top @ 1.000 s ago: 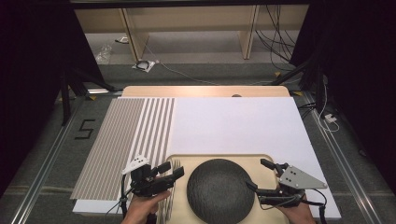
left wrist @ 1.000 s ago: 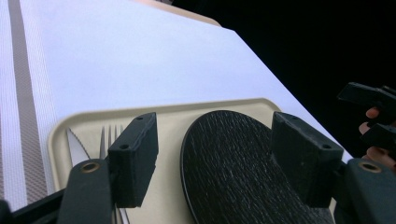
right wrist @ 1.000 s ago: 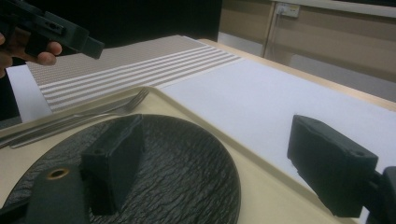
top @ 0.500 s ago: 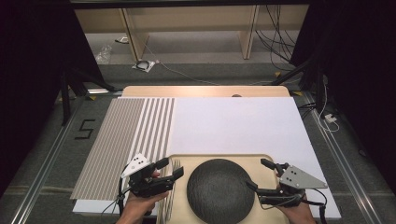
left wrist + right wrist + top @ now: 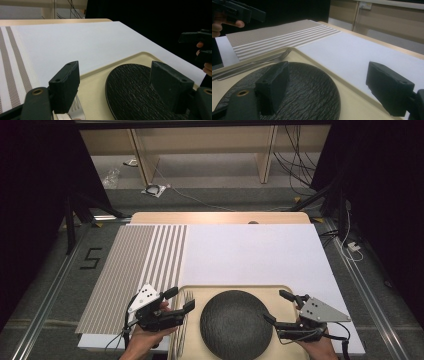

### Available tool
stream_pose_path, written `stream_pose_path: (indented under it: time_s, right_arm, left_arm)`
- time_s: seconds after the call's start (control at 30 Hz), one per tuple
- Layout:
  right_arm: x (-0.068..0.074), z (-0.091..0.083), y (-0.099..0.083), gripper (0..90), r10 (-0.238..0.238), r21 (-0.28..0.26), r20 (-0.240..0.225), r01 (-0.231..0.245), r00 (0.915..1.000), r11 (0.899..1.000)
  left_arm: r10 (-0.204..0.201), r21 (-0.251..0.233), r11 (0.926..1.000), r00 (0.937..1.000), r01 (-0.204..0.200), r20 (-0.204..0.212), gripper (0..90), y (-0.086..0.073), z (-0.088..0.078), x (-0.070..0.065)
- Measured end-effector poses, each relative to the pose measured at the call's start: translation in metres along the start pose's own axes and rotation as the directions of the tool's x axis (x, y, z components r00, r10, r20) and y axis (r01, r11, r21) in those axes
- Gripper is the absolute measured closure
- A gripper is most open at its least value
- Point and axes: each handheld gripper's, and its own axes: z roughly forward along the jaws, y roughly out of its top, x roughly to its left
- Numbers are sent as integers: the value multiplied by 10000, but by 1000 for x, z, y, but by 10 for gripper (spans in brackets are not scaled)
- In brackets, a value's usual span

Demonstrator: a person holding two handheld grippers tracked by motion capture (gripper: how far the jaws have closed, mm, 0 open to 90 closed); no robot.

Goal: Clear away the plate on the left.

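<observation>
A round black textured plate [image 5: 235, 322] lies on a beige tray [image 5: 235, 290] at the table's near edge. Cutlery [image 5: 182, 320], a fork among it, rests along the tray's left side. My left gripper [image 5: 181, 299] hovers over the cutlery, left of the plate. Its jaws have just been opening and stand wide, gripping nothing. In the left gripper view the fork [image 5: 76, 110] shows under one jaw and the plate [image 5: 135, 90] between the jaws. My right gripper [image 5: 275, 306] is open at the plate's right edge, with the plate [image 5: 312, 90] below its jaws.
A brown-and-white striped placemat [image 5: 135, 265] lies left of the tray on a white table cover [image 5: 250, 250]. The wooden table edge [image 5: 220, 217] lies at the far side. Beyond it, cables and shelf legs stand on the floor.
The left gripper's jaws have spread wider apart. Both hands, the plate and the tray stay where they were.
</observation>
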Motion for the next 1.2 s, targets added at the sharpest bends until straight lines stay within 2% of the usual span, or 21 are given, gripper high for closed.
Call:
stream_pose_path:
  time_s: [0.1, 0.27, 0.33, 0.4, 0.47, 0.57, 0.67, 0.8, 0.9, 1.03, 1.2]
  right_arm:
    - [0, 0, 0, 198, 8, 25, 13, -8, 10000, 10000]
    - [0, 0, 0, 197, -8, 13, 18, 8, 10000, 10000]
    - [0, -1, 0, 197, 19, 7, 15, -19, 10000, 10000]
    - [0, -1, 0, 197, 72, 1, -13, -72, 10000, 10000]
    - [-1, -1, 0, 197, 100, -87, -20, -100, 9999, 9999]
    - [-1, -1, 0, 197, 104, -78, 7, -104, 9999, 9999]
    - [-1, -1, 0, 197, 99, -79, -1, -99, 10000, 9999]
    - [-1, -1, 0, 197, 116, -61, -3, -116, 9999, 9999]
    - [-1, -2, 0, 197, 122, -57, 2, -122, 9999, 9999]
    - [-1, -1, 0, 197, 93, -86, 4, -93, 10000, 9999]
    - [-1, -1, 0, 196, 89, -85, 5, -89, 10000, 9999]
  left_arm:
    - [368, -24, 9993, 9993, -368, -72, 224, -1, -1, -1]
    - [464, -20, 9989, 9988, -464, -158, 204, -1, -2, 1]
    - [691, -75, 9976, 9975, -693, -163, 191, -1, -3, 0]
    - [1119, -131, 9936, 9936, -1122, -169, 169, -1, -4, -1]
    - [1328, -156, 9910, 9908, -1332, -246, 164, -2, -4, -2]
    - [1349, -78, 9908, 9905, -1352, -274, 165, -3, -3, -2]
    - [1484, -215, 9887, 9889, -1485, -56, 165, -4, -3, -3]
    - [1620, -339, 9862, 9868, -1619, 1, 165, -5, -3, -4]
    - [1535, -379, 9875, 9881, -1533, 21, 165, -5, -3, -4]
    - [1544, -453, 9869, 9878, -1551, -188, 161, -5, -3, -3]
    - [1425, -407, 9889, 9896, -1432, -180, 159, -5, -3, -3]
